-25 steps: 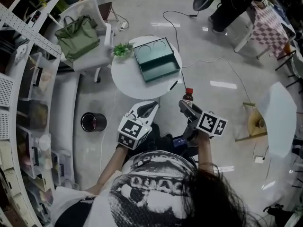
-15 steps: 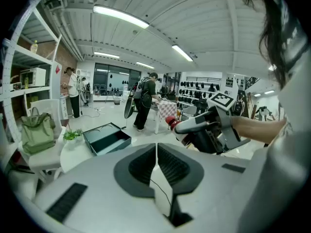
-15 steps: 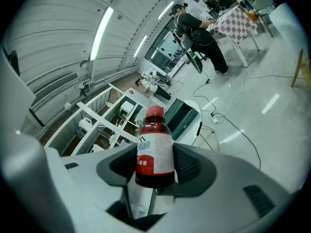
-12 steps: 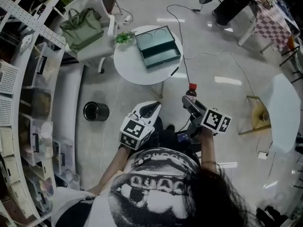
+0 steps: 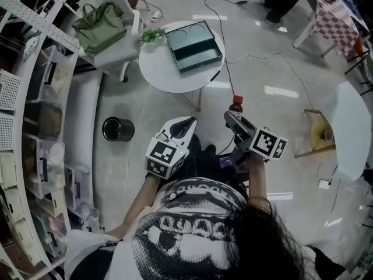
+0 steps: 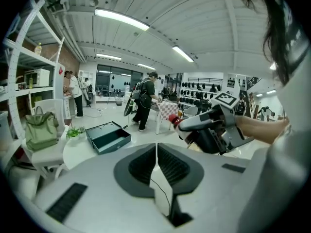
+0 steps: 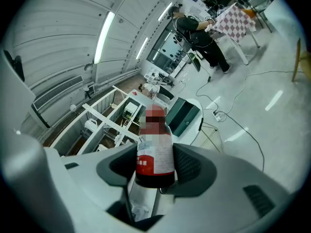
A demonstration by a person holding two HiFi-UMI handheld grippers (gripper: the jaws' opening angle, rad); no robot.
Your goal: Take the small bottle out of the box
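A small dark bottle [image 7: 154, 158] with a red cap and a red-and-white label stands upright between the jaws of my right gripper [image 7: 155, 166], which is shut on it. In the head view the small dark bottle [image 5: 235, 105] sticks out ahead of the right gripper [image 5: 238, 120], over the floor and well short of the table. The green box [image 5: 194, 45] lies open on the round white table [image 5: 169, 72], its tray showing nothing inside. My left gripper [image 5: 182, 127] hangs beside the right one, its jaws pressed together on nothing [image 6: 155, 165].
A small green plant [image 5: 151, 37] sits on the table beside the box, and a black pen [image 5: 214, 74] lies at its right edge. A chair with a green bag [image 5: 100, 28] stands left of the table. A dark bin [image 5: 118, 129] and cables lie on the floor.
The table and box have slid up and away in the head view as the person steps back. Both grippers keep their places, the bottle still in the right one.
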